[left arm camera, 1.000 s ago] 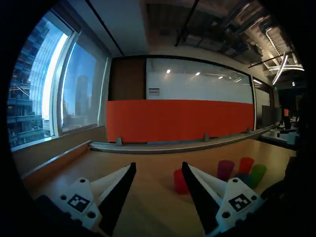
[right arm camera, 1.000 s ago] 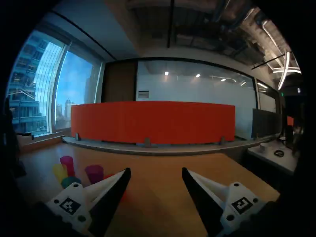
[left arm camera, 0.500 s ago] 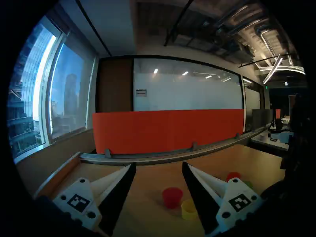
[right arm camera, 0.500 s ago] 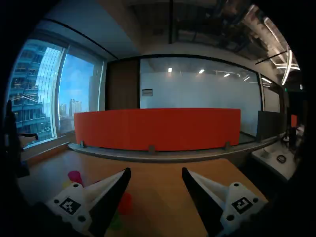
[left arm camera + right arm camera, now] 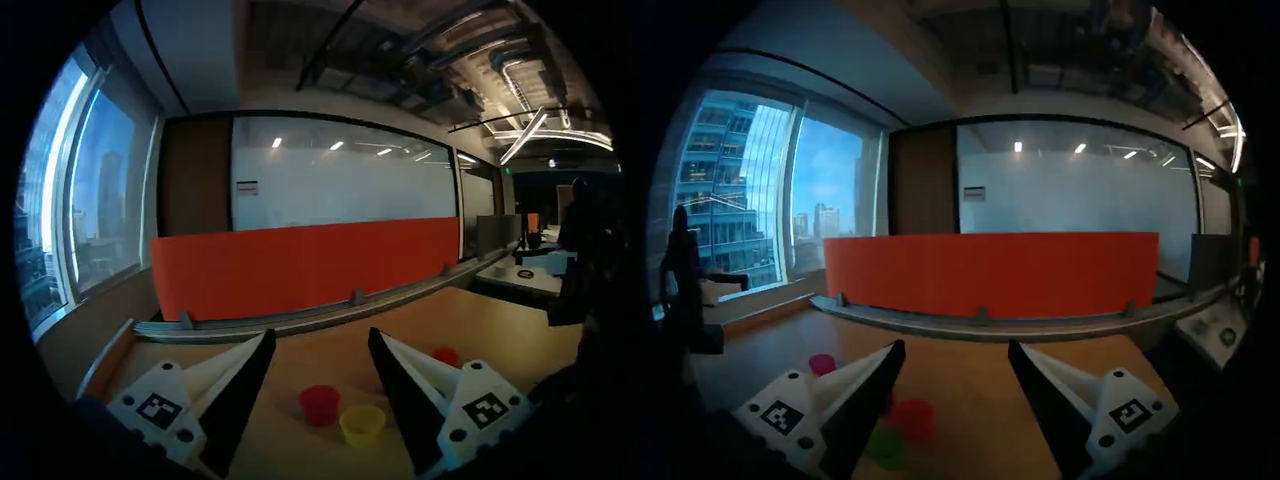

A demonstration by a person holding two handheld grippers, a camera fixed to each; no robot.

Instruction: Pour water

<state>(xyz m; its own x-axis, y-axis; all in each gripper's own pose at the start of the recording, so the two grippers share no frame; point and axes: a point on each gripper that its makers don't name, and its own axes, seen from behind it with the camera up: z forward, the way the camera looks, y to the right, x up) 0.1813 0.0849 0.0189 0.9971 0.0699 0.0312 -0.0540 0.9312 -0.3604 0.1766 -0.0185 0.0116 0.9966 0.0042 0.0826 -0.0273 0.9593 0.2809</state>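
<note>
Over the table (image 5: 488, 320), left tongs (image 5: 320, 331) and right tongs (image 5: 954, 343) gape wide, empty.

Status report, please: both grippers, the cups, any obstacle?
Left gripper open, empty. Right gripper open, empty. Red cup and yellow cup upright on the desk ahead of left gripper, untouched. No obstacle seen between.

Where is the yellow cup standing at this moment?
In the left gripper view, the yellow cup stands on the wooden desk, low in the picture, just right of the nearer red cup.
</note>
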